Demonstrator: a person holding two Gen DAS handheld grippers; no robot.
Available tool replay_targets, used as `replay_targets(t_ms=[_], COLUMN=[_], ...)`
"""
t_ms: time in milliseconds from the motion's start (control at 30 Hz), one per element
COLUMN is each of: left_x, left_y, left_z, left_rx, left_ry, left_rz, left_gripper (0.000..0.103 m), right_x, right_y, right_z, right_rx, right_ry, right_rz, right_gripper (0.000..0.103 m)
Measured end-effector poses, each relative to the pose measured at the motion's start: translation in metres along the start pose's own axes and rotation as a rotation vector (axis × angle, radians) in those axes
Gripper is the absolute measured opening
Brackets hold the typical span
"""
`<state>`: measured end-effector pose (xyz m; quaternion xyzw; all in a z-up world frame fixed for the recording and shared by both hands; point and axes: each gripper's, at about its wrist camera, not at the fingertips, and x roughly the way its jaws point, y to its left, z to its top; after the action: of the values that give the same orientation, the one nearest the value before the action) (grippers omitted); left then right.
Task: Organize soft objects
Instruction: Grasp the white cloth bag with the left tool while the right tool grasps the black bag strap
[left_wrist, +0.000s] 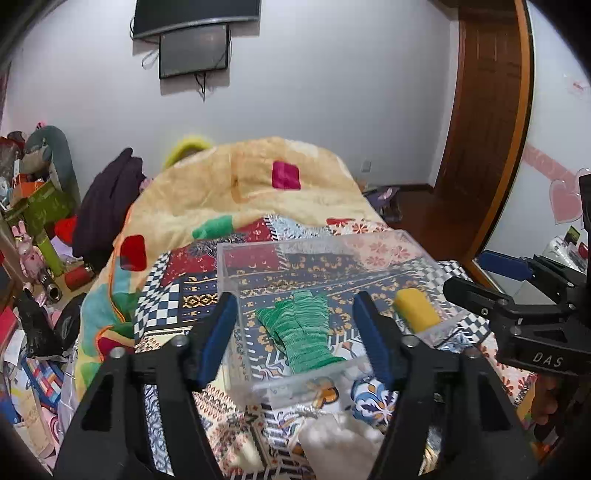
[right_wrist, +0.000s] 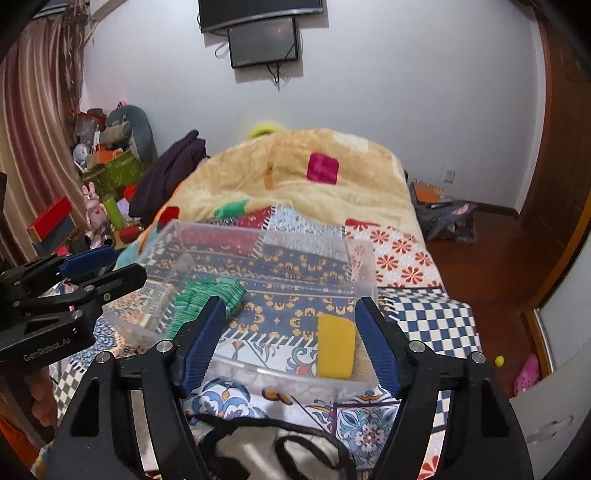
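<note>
- Across the lower half of my left camera's picture, my left gripper (left_wrist: 295, 332) has its blue pads spread wide with nothing between them.
- Between those pads, at frame centre, I see the clear box (left_wrist: 236, 254) sitting on the patterned bedspread (left_wrist: 177, 273).
- Inside the box the green glove (left_wrist: 303, 328) lies flat at centre, and the yellow sponge (left_wrist: 415, 308) sits toward the right, apart from the glove.
- At the bottom of that picture lies a white fuzzy thing (left_wrist: 340, 439), just outside the box's near wall.
- My right gripper (right_wrist: 290, 341) is likewise open and empty, low in its own picture, with the sponge just beside its right pad (right_wrist: 376, 347).
- A beige blanket (right_wrist: 295, 184) is heaped on the bed beyond the box, upper centre.
</note>
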<state>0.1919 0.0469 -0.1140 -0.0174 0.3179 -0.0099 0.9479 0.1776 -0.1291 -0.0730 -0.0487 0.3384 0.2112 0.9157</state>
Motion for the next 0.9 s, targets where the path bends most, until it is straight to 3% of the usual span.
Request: replay_targets(t_ms=[167, 333, 500, 667, 767, 900], left_x=[-0.026, -0.039, -0.042, -0.031, -0.02, -0.009], left_y=[-0.005, -0.009, -0.013, -0.011, -0.008, -0.005], left_z=[-0.014, -0.034, -0.063, -0.093, -0.105, -0.113], left_rx=[0.002, 0.016, 0.037, -0.007, -0.031, -0.053], left_ry=[-0.024, -0.017, 0.007, 0.067, 0.11, 0.142], left_rz=[-0.013, -0.016, 0.006, -0.018, -0.033, -0.053], left_gripper=[0.076, 0.079, 0.081, 0.081, 0.081, 0.068], right_x=[-0.026, -0.043, -0.044, -0.037, -0.026, -0.015], right_y=[0.005, 0.008, 0.005, 0.004, 0.005, 0.008], right_z=[-0.007, -0.023, -0.045, -0.066, -0.075, -0.086], right_rx=[-0.011, -0.019, -0.004, 0.009, 0.026, 0.026], right_ry=[-0.052, -0.072, -0.052, -0.004, 0.037, 0.082], right_rz=[-0.008, -0.015, -0.009, 0.005, 0.046, 0.076], right_gripper=[0.078, 0.079, 0.079, 0.079, 0.079, 0.073])
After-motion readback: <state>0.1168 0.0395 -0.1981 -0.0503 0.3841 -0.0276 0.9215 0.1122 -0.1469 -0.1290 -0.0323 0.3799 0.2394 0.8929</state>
